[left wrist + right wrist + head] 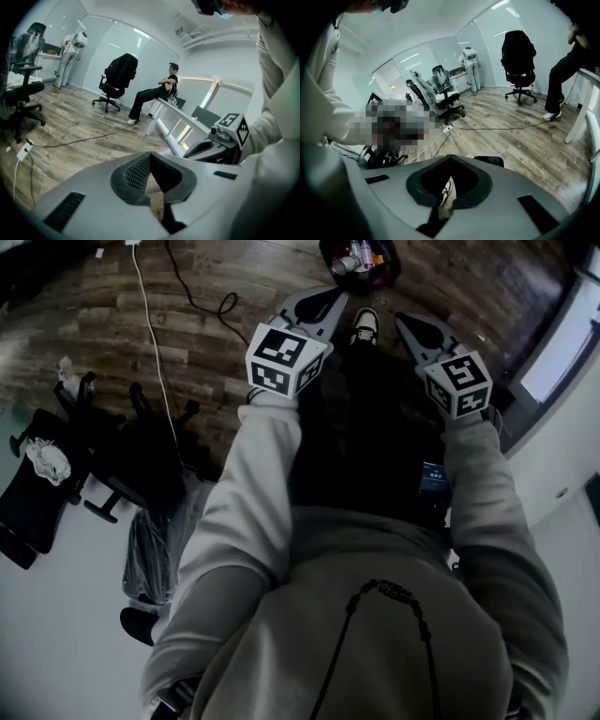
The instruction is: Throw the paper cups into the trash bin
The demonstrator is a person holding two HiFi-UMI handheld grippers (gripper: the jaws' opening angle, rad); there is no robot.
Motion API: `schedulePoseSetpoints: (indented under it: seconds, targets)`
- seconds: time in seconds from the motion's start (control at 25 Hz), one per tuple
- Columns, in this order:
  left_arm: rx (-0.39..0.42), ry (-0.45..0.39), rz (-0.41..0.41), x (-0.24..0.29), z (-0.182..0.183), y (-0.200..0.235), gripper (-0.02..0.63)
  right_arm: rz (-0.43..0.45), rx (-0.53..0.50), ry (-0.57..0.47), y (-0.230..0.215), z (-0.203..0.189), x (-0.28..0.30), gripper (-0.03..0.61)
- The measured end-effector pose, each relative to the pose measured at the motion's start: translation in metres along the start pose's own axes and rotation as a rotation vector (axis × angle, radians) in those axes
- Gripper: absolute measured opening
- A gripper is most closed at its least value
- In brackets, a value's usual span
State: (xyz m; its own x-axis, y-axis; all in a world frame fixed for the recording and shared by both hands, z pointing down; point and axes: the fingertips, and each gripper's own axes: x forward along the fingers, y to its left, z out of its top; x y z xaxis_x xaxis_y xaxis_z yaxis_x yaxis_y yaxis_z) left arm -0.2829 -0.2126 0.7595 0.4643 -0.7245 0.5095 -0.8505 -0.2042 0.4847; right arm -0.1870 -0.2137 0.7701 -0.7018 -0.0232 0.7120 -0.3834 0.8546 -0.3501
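A black trash bin (323, 251) stands on the wood floor at the top of the head view, with pale and reddish items inside it. No paper cup shows outside it. My left gripper (330, 294) is raised before my chest, jaws shut, tips touching, nothing between them. In the left gripper view its tips (150, 154) meet over bare floor. My right gripper (405, 322) hangs beside it, also shut and empty. In the right gripper view its closed jaws (450, 157) frame only my shoe and the floor.
My shoe (365, 324) stands just short of the bin. Black office chairs (122, 460) and a mesh basket (150, 549) are on my left. A white cable (150, 329) and a black cable (202, 304) cross the floor. A person (154, 93) sits by a white desk (180, 119).
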Motion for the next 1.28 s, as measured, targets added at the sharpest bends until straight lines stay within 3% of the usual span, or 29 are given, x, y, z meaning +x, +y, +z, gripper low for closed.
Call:
schedulePoseSetpoints:
  seconds: [0.16,0.36,0.48,0.68,0.8,1.08,1.28]
  targets:
    - [0.003,-0.029,0.013,-0.024,0.039,-0.022,-0.003,-0.017,0.004,-0.044,0.010,0.037,-0.037,0.018]
    - [0.093,-0.109,0.017,-0.066,0.131,-0.037,-0.003,-0.072,-0.050,-0.134,0.010,0.118,-0.094,0.018]
    - [0.173,-0.171,0.007,-0.097,0.204,-0.058,-0.003,-0.090,-0.071,-0.190,0.015,0.173,-0.129,0.018]
    - [0.413,-0.348,-0.024,-0.150,0.352,-0.109,-0.004,-0.105,-0.212,-0.347,0.033,0.297,-0.192,0.018]
    - [0.466,-0.451,-0.048,-0.180,0.419,-0.140,-0.003,-0.119,-0.256,-0.453,0.053,0.357,-0.247,0.018]
    - [0.552,-0.561,-0.107,-0.233,0.478,-0.203,-0.003,-0.193,-0.400,-0.730,0.105,0.437,-0.369,0.018]
    - [0.594,-0.579,-0.103,-0.239,0.492,-0.220,-0.003,-0.191,-0.428,-0.792,0.126,0.451,-0.396,0.018]
